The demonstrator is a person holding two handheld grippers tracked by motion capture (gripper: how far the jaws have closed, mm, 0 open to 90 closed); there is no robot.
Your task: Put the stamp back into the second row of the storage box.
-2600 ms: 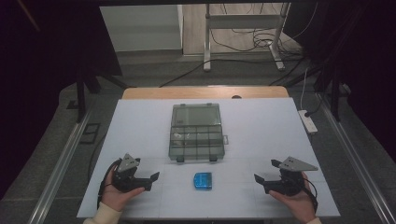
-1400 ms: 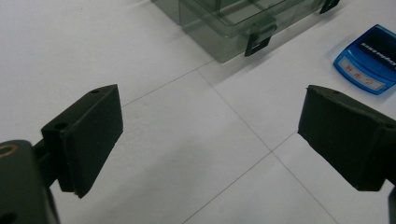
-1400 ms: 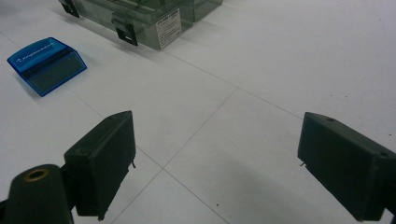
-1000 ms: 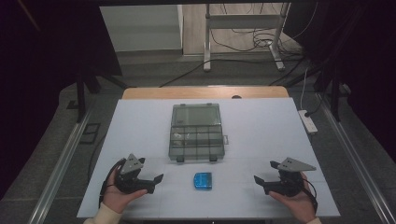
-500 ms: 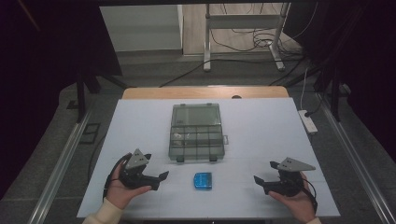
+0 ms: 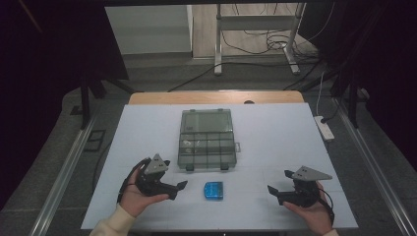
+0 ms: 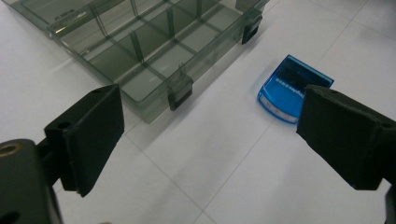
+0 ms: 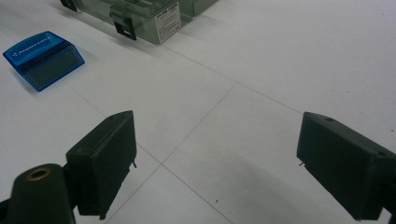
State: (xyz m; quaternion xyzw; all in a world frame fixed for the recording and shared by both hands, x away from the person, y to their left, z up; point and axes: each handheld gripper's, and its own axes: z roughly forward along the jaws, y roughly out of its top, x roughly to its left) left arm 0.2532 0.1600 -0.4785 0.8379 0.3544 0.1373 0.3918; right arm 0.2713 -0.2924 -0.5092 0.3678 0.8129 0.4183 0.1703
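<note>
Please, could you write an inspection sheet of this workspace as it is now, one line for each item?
Surface: white table, bare apart from two things.
Job's things: blue case lying flat; grey compartment box behind it, lid shut.
Clutter: nothing seen.
Grippers: left gripper open, jaws toward the blue case; right gripper open, holding nothing.
Cables: several on the floor beyond the table.
Surroundings: power strip at the table's right edge.

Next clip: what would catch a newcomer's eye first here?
The small blue case stands out on the white table, lying at the near edge between the two hand-held grippers. Behind it, mid-table, sits a smoky clear organizer box with its lid shut. The left hand-held gripper points at the blue case, jaws open; the right hand-held gripper is open too.
</note>
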